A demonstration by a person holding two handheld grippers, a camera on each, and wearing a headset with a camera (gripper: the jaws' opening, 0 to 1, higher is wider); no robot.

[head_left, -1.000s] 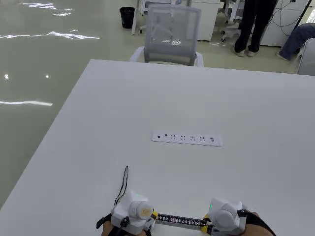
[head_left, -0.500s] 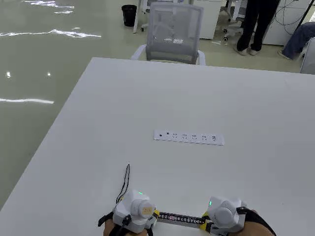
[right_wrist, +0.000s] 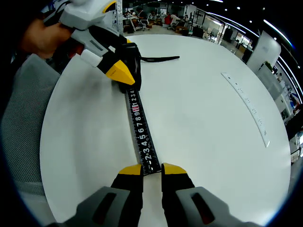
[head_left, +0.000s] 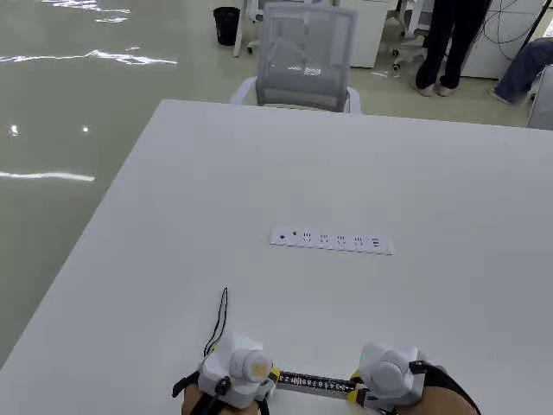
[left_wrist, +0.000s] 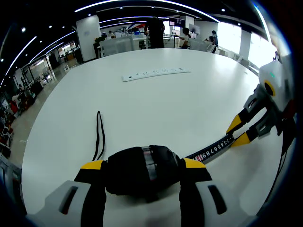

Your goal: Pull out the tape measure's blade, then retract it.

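Nearly at table (head_left: 259, 173) edge, left gripper (left_wrist: 143, 164) clamping tape measure (left_wrist: 142, 176), right gripper (right_wrist: 151, 169) pinching blade (right_wrist: 138, 127), open room ahead.

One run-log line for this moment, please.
left tool: shut on tape measure case | right tool: shut on blade end | blade: partly out, stretched between tools

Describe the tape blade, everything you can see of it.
The blade is a black strip with white numerals and a red mark, drawn out a short way and running straight over the white table. Its free end is pinched in the right gripper; the other end enters the black case held in the left gripper.
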